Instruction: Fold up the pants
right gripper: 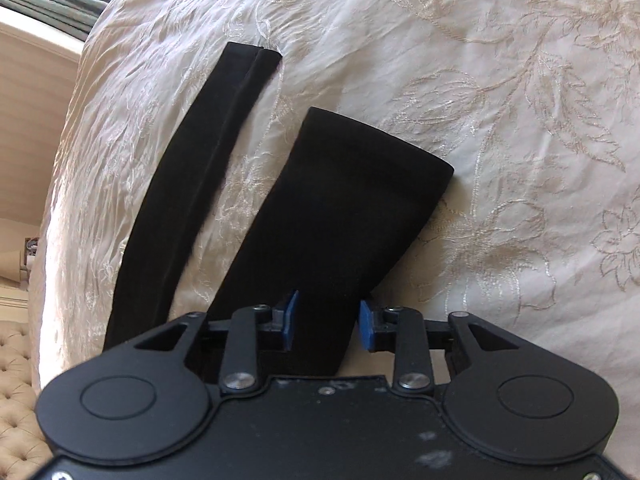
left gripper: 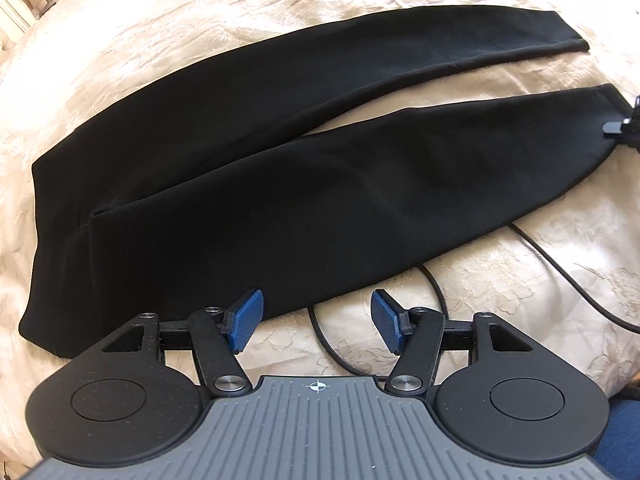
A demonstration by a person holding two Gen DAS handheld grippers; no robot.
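Black pants lie flat on a cream embroidered bedspread, waistband at the left, both legs running to the right. My left gripper is open with blue pads, just in front of the near edge of the near leg. In the right wrist view the near leg runs away from the camera, and the far leg lies to its left. My right gripper is open, with its jaws on either side of the near leg's edge. The right gripper's tip shows at the near leg's hem in the left wrist view.
A black cable loops on the bedspread between the left gripper and the pants. The bed's edge falls off at the left of the right wrist view, with a tufted beige bench below. The bedspread stretches to the right.
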